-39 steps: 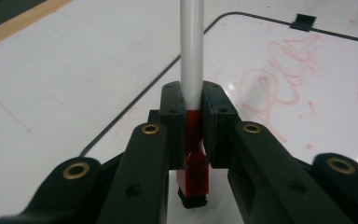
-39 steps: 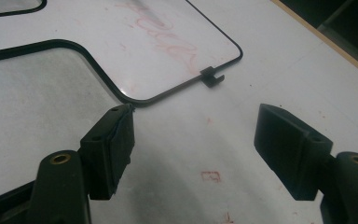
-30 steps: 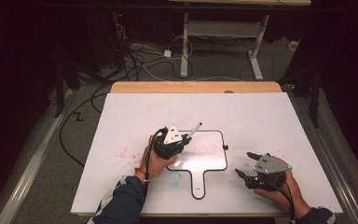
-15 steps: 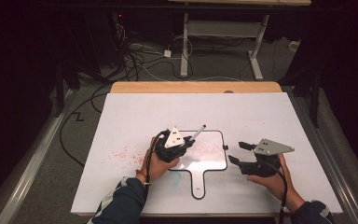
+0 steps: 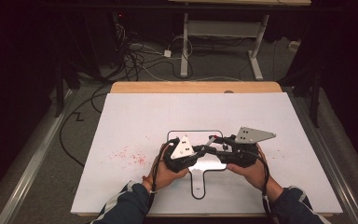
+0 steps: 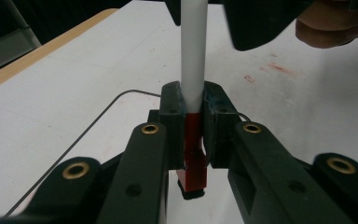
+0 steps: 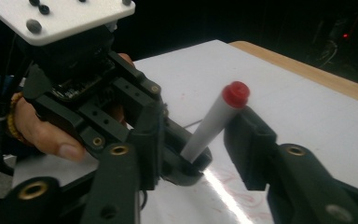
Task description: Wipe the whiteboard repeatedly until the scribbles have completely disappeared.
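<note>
My left gripper is shut on a white marker low on its barrel, just above the red section. The marker slants up and to the right over a paddle-shaped whiteboard with a black rim. My right gripper faces it from the right, and its jaws have just been closing with the marker's red-tipped upper end between them. The right jaw stands against the barrel; the left jaw is still clear of it.
The whiteboard lies on a large white sheet covering a wooden table, with faint red smudges left of the hands. Dark floor, cables and a desk frame lie beyond the far edge.
My right gripper has travelled left and upward from the sheet's right side to the marker's upper end, and its jaws stand narrower. The left gripper with the marker has shifted slightly right.
</note>
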`<state>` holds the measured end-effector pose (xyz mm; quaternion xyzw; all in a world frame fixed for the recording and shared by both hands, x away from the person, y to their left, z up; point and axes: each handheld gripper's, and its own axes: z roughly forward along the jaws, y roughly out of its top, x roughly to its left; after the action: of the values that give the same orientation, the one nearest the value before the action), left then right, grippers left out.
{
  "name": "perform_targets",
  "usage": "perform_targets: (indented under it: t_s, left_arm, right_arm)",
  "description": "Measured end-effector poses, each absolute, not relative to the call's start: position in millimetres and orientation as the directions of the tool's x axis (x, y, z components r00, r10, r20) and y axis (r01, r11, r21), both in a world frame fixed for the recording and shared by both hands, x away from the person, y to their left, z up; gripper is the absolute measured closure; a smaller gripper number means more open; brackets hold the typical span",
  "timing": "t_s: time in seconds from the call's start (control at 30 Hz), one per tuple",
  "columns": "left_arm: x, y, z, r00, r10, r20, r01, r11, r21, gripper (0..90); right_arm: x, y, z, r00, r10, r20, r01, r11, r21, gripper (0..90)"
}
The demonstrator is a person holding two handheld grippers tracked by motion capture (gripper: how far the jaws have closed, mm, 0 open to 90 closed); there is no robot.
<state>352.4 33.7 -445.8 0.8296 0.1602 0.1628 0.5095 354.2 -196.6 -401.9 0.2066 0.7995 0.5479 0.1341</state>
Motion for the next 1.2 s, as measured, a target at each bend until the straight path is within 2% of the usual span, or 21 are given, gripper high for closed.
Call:
perform_targets:
  t_s: [0.03, 0.07, 0.1, 0.13, 0.17, 0.33, 0.37, 0.43, 0.47, 0.5, 0.57, 0.6, 0.63, 0.77, 0.87, 0.97, 1.13, 1.2]
  left_arm:
    - [352, 33, -446, 0.895, 0.434, 0.108, 0.101, -0.432, 0.896, 78.2]
    - [352, 33, -447, 0.895, 0.434, 0.107, 0.102, -0.433, 0.896, 78.2]
    - [352, 32, -447, 0.896, 0.432, 0.105, 0.104, -0.434, 0.895, 78.2]
    - [352, 32, -447, 0.895, 0.434, 0.105, 0.107, -0.436, 0.894, 78.2]
    - [352, 31, -448, 0.895, 0.434, 0.103, 0.108, -0.436, 0.893, 78.2]
    - [352, 29, -449, 0.892, 0.442, 0.094, 0.123, -0.438, 0.89, 78.0]
    - [353, 30, -449, 0.893, 0.441, 0.091, 0.126, -0.437, 0.89, 76.0]
    - [353, 30, -449, 0.88, 0.464, 0.107, 0.128, -0.447, 0.885, 63.5]
    - [353, 31, -448, 0.874, 0.474, 0.107, 0.137, -0.451, 0.882, 63.5]
    - [353, 34, -447, 0.87, 0.48, 0.109, 0.144, -0.46, 0.876, 58.6]
    - [350, 42, -445, 0.848, 0.51, 0.147, 0.148, -0.494, 0.857, 46.5]
    - [348, 48, -444, 0.836, 0.525, 0.159, 0.151, -0.498, 0.854, 36.4]
    - [347, 55, -444, 0.828, 0.538, 0.158, 0.157, -0.493, 0.856, 36.4]
    - [338, 87, -444, 0.784, 0.593, 0.183, 0.18, -0.5, 0.847, 25.4]
    - [327, 110, -447, 0.745, 0.634, 0.209, 0.2, -0.511, 0.836, 23.7]
    - [315, 132, -452, 0.716, 0.663, 0.217, 0.222, -0.512, 0.83, 21.6]
    - [295, 161, -463, 0.678, 0.705, 0.208, 0.272, -0.503, 0.82, 20.1]
    - [291, 168, -466, 0.668, 0.719, 0.194, 0.295, -0.494, 0.818, 20.1]
  right_arm:
    - [354, -195, -402, -0.881, 0.472, 0.015, 0.186, 0.317, 0.93, 65.6]
    - [354, -195, -402, -0.881, 0.472, 0.015, 0.186, 0.317, 0.93, 65.6]
    - [354, -191, -403, -0.886, 0.463, 0.005, 0.181, 0.336, 0.924, 73.6]
    - [354, -191, -403, -0.886, 0.463, 0.005, 0.181, 0.336, 0.924, 73.6]
    - [353, -188, -403, -0.886, 0.464, -0.003, 0.181, 0.351, 0.919, 78.2]
    - [354, -181, -405, -0.882, 0.47, -0.027, 0.173, 0.377, 0.91, 81.1]
    - [356, -182, -405, -0.879, 0.477, -0.019, 0.185, 0.378, 0.907, 81.3]
    - [357, -185, -405, -0.864, 0.503, -0.028, 0.192, 0.381, 0.905, 81.4]
    - [357, -185, -405, -0.864, 0.503, -0.028, 0.192, 0.381, 0.905, 81.4]
    - [359, -187, -404, -0.857, 0.514, -0.036, 0.195, 0.389, 0.9, 81.4]
    - [363, -194, -404, -0.833, 0.549, -0.071, 0.198, 0.416, 0.888, 81.4]
    - [369, -203, -407, -0.82, 0.568, -0.074, 0.219, 0.43, 0.876, 81.4]
    - [369, -203, -407, -0.82, 0.568, -0.074, 0.219, 0.43, 0.876, 81.4]
    - [384, -215, -423, -0.796, 0.598, -0.099, 0.264, 0.49, 0.831, 81.5]
    - [387, -218, -424, -0.792, 0.602, -0.1, 0.261, 0.483, 0.836, 81.6]
    - [389, -222, -423, -0.769, 0.617, -0.166, 0.237, 0.517, 0.823, 81.6]
    - [389, -217, -426, -0.769, 0.622, -0.15, 0.233, 0.492, 0.839, 81.7]
    - [389, -210, -430, -0.791, 0.605, -0.09, 0.247, 0.45, 0.858, 81.7]
